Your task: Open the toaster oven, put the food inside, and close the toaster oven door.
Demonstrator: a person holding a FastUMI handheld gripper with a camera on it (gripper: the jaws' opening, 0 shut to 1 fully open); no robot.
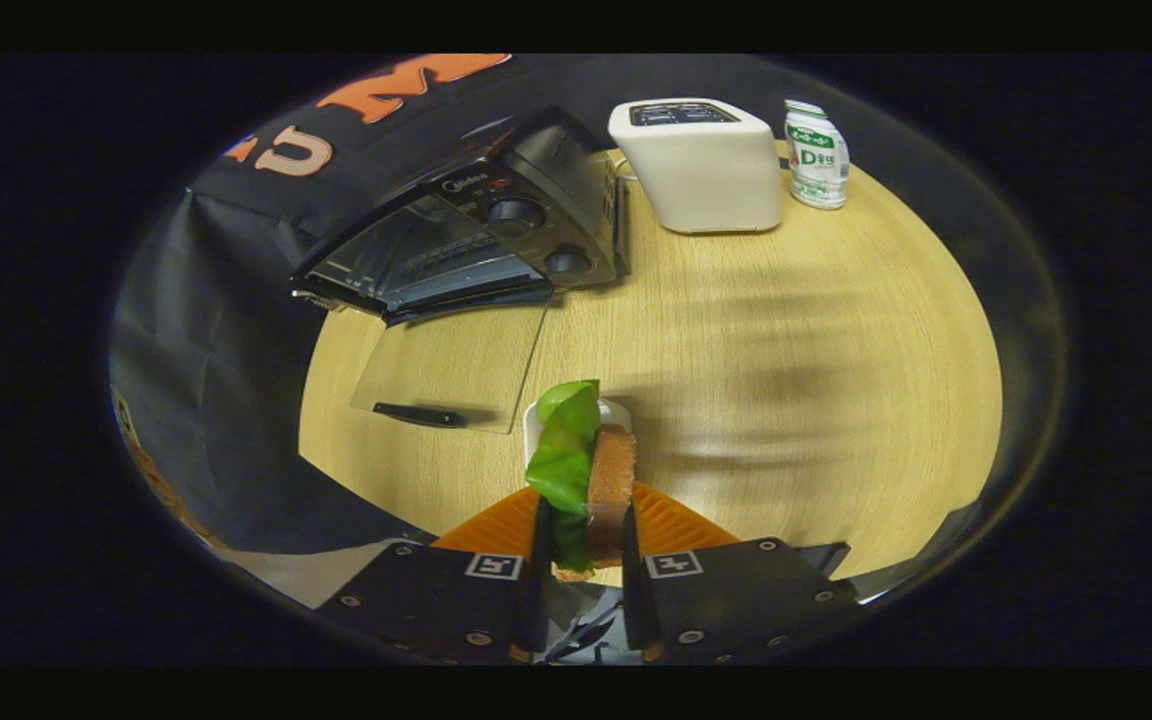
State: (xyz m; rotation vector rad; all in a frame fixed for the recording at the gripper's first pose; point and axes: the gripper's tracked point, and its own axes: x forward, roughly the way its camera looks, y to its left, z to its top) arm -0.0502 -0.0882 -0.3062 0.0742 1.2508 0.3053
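Green leaf and toast, the food (586,470), stands clamped edgewise between the closed fingers (584,545) above the surface (786,330), short of the open toaster oven (466,250); a tilt could shed the leaf.

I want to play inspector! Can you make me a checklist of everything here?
Surface: wooden table, round-edged.
Job's things: oven, glass door folded down open; sandwich with a lettuce leaf, held up above a white dish.
Clutter: white toaster; bottle beside it.
Gripper: fingers shut on the sandwich.
Cables: nothing seen.
Surroundings: black cloth wall behind the oven.
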